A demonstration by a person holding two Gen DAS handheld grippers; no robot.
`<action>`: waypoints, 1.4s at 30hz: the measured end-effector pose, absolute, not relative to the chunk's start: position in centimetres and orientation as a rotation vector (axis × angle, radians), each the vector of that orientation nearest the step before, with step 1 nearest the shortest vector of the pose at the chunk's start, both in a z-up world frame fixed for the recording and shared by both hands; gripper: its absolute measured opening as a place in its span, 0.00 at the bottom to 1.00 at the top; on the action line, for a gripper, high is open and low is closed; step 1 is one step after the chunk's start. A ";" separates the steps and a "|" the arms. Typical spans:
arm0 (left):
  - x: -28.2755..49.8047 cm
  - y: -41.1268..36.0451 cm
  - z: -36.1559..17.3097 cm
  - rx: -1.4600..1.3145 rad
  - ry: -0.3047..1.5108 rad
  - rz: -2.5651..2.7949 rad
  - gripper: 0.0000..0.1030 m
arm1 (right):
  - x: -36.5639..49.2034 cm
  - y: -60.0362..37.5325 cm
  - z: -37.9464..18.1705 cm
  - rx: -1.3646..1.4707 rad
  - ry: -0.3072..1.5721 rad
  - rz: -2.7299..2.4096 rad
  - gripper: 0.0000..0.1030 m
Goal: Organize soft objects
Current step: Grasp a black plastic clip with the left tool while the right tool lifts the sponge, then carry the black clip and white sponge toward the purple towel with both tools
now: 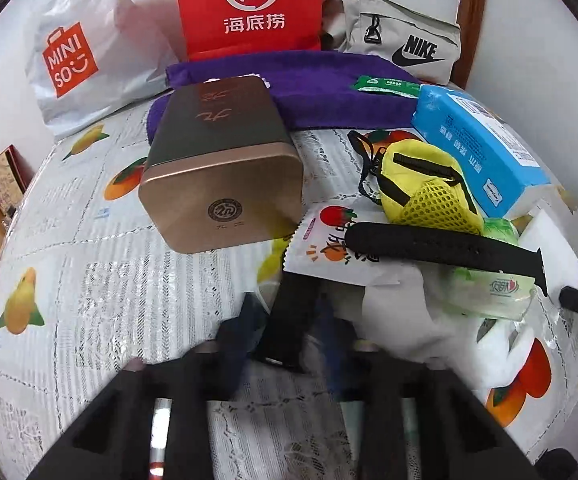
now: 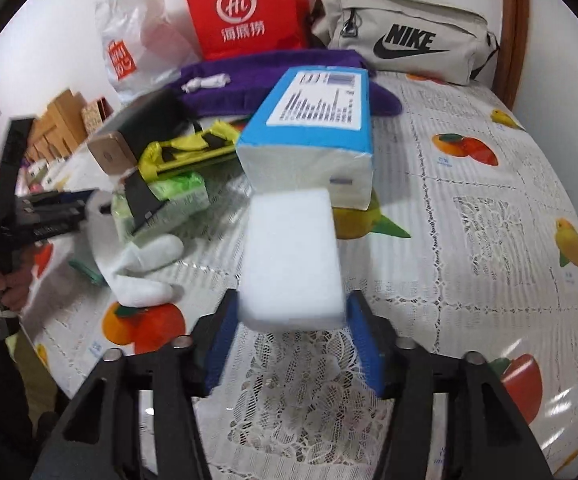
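Sponge point(image 2: 293, 256) between right gripper point(image 2: 293, 334) pads

Black-framed tongs point(image 2: 291, 344) with blue pads point(image 2: 365, 344), silver screws

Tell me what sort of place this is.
Probably a room in a home: a table under a lace cloth printed with fruit stands against a white wall, cluttered with shopping bags, a Nike pouch and a tissue pack. Cardboard boxes sit beyond its edge.

We've got the right tongs point(image 2: 293, 344) spread around a white foam block point(image 2: 293, 256), pads looking just off its sides. Blue tissue pack point(image 2: 309, 136) sits right behind, purple towel point(image 2: 273, 80) further back on the bench point(image 2: 489, 220).
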State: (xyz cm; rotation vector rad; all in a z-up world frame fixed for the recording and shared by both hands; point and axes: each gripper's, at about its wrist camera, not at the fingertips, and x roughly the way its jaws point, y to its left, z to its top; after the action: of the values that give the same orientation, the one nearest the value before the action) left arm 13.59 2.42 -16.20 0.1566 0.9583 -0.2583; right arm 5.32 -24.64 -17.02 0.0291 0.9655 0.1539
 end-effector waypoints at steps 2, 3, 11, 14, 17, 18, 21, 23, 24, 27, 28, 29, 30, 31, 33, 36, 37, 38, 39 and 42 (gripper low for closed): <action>13.2 2.8 -16.0 0.148 0.958 -0.253 0.23 | 5.6 -24.4 -17.2 0.025 0.965 0.147 0.70; 13.1 2.9 -16.0 0.144 0.959 -0.251 0.23 | 5.9 -24.3 -17.3 0.028 0.968 0.149 0.71; 11.2 6.6 -15.8 0.122 0.985 -0.166 0.22 | 6.9 -23.8 -17.8 0.017 0.963 0.148 0.71; 11.2 7.2 -15.9 0.087 0.982 -0.169 0.25 | 7.4 -23.7 -17.9 0.018 0.963 0.144 0.73; 11.5 6.6 -16.2 0.114 0.967 -0.152 0.51 | 7.8 -23.5 -17.9 0.019 0.961 0.137 0.73; 11.6 6.5 -16.4 0.123 0.961 -0.148 0.51 | 7.8 -23.5 -18.0 0.017 0.960 0.137 0.73; 11.7 6.1 -16.4 0.131 0.940 -0.165 0.36 | 7.8 -23.3 -18.2 0.000 0.952 0.127 0.72; 11.6 6.0 -16.4 0.127 0.933 -0.177 0.22 | 7.6 -23.1 -18.3 -0.024 0.939 0.104 0.64; 11.5 6.0 -16.4 0.127 0.931 -0.181 0.21 | 7.6 -23.1 -18.2 -0.029 0.931 0.106 0.53; 11.5 6.1 -16.3 0.101 0.932 -0.175 0.20 | 7.7 -23.3 -18.0 -0.008 0.936 0.118 0.48; 11.4 6.3 -16.2 0.082 0.933 -0.177 0.20 | 7.7 -23.4 -17.9 -0.009 0.937 0.119 0.47; 11.4 6.4 -16.1 0.066 0.932 -0.177 0.20 | 7.6 -23.4 -17.7 -0.013 0.938 0.119 0.47; 11.3 6.6 -16.0 0.049 0.935 -0.177 0.19 | 7.5 -23.4 -17.5 -0.014 0.937 0.122 0.47; 11.3 6.7 -15.9 0.037 0.934 -0.173 0.19 | 7.3 -23.4 -17.3 -0.014 0.934 0.123 0.47; 11.1 6.8 -15.7 0.030 0.929 -0.162 0.19 | 7.0 -23.4 -16.6 -0.013 0.925 0.130 0.47; 10.9 7.0 -15.3 0.013 0.928 -0.152 0.20 | 6.6 -23.6 -16.0 -0.012 0.912 0.127 0.47; 10.8 7.0 -15.1 0.021 0.926 -0.144 0.19 | 6.5 -23.8 -15.7 -0.009 0.907 0.124 0.47; 10.7 7.0 -14.8 0.026 0.923 -0.137 0.19 | 6.5 -23.9 -15.4 -0.003 0.902 0.120 0.47; 10.7 7.0 -14.6 0.027 0.921 -0.138 0.19 | 6.5 -24.0 -15.1 0.006 0.897 0.119 0.47; 10.6 7.1 -13.5 0.030 0.910 -0.134 0.19 | 6.3 -24.2 -14.3 0.016 0.879 0.122 0.47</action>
State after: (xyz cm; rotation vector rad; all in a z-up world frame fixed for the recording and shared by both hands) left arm 10.65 7.08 -13.49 0.0298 0.9102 -0.1337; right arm 6.35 -24.18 -14.34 0.0160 0.8795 0.1220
